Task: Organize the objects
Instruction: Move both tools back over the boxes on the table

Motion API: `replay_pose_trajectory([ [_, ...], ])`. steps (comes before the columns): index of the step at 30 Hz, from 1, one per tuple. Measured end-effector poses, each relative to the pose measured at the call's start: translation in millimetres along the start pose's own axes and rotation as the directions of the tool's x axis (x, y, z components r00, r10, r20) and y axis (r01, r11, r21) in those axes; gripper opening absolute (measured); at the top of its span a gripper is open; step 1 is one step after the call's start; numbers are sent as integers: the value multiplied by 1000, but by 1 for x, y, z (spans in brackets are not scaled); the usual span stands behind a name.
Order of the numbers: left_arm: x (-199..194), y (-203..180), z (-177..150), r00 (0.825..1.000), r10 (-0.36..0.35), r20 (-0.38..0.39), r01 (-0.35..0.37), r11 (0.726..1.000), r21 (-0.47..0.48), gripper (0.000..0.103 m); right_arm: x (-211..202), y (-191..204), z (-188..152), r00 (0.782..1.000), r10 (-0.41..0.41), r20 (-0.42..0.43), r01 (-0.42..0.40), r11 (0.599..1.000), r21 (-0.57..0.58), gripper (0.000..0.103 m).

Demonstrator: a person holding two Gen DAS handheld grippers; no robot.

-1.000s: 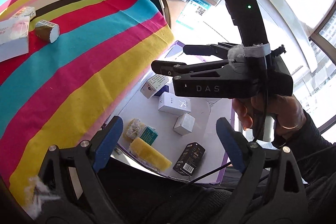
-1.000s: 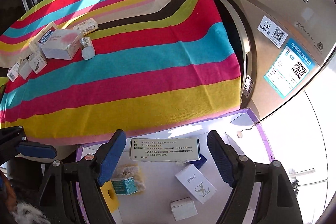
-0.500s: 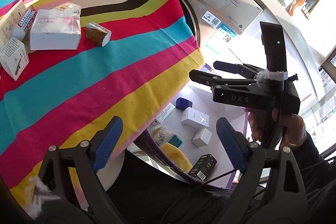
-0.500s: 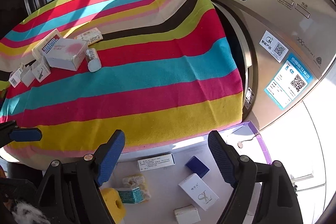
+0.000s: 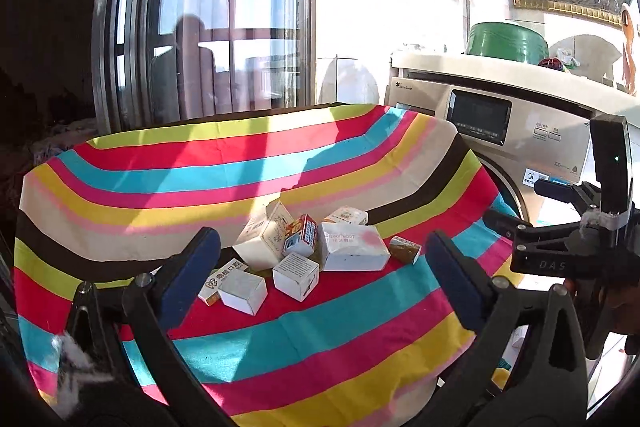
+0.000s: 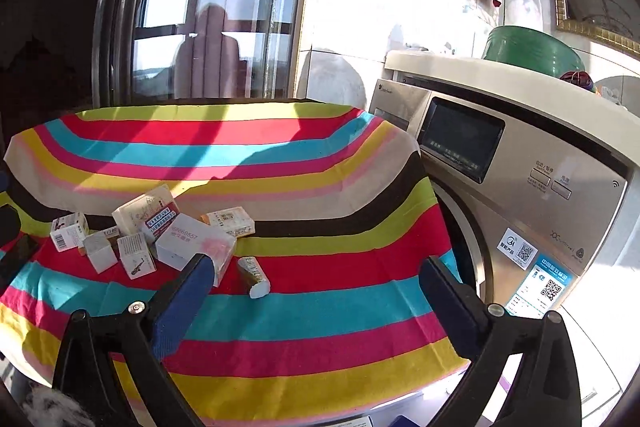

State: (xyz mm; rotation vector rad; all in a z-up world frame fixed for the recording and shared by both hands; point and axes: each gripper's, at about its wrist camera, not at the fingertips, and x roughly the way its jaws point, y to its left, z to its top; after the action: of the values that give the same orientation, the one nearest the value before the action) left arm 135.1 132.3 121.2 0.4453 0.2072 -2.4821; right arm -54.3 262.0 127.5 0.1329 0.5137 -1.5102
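Note:
A pile of several small boxes [image 5: 304,251] lies on a table under a striped cloth [image 5: 240,163]. It includes a large white box with a pink smear [image 5: 352,247] and a small brown roll [image 5: 405,249]. My left gripper [image 5: 324,279] is open and empty, above the table's near side, facing the pile. My right gripper [image 6: 316,301] is open and empty; it shows from the side in the left wrist view [image 5: 516,223]. In the right wrist view the pile [image 6: 152,231] lies to the left, with the roll [image 6: 253,275] close in front of the left fingertip [image 6: 188,299].
A silver front-loading washing machine [image 6: 520,195] stands right of the table with a green basin [image 6: 532,47] on top. A glass sliding door [image 5: 224,39] is behind the table. Items on the floor tray [image 6: 380,421] peek out below the cloth edge.
Both grippers have tilted up from the floor tray to face the table top. The box pile has come into the middle of the left view. Both stay open and empty.

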Motion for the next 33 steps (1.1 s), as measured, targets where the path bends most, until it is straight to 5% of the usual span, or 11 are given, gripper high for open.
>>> replay_pose_trajectory([
  [3, 26, 28, -24, 982, 112, -152, -124, 990, -73, 103, 17, 23, -5, 983, 157, -92, -155, 988, 27, 103],
  [5, 32, 49, -43, 968, 132, -214, -164, 976, -142, 103, 25, 38, -10, 974, 182, -135, -177, 983, 47, 103],
  [11, 43, 93, -92, 922, 80, -379, -200, 937, -286, 103, 50, 80, -29, 922, 279, -267, -281, 959, 28, 103],
  [18, 44, 120, -96, 921, 71, -384, -217, 910, -353, 102, 77, 88, -33, 892, 284, -352, -271, 959, 86, 103],
  [23, 55, 146, -78, 930, 78, -359, -226, 892, -392, 98, 91, 81, -24, 902, 241, -359, -230, 970, 74, 103],
  [27, 72, 164, -64, 932, 75, -356, -244, 854, -460, 98, 105, 70, -19, 907, 187, -377, -178, 982, 60, 103],
  [31, 93, 175, -55, 929, 94, -357, -290, 784, -549, 98, 117, 59, -14, 912, 157, -378, -153, 987, 42, 103],
  [33, 107, 179, -54, 913, 124, -389, -345, 744, -572, 98, 124, 55, -13, 912, 139, -386, -145, 989, 12, 103],
])
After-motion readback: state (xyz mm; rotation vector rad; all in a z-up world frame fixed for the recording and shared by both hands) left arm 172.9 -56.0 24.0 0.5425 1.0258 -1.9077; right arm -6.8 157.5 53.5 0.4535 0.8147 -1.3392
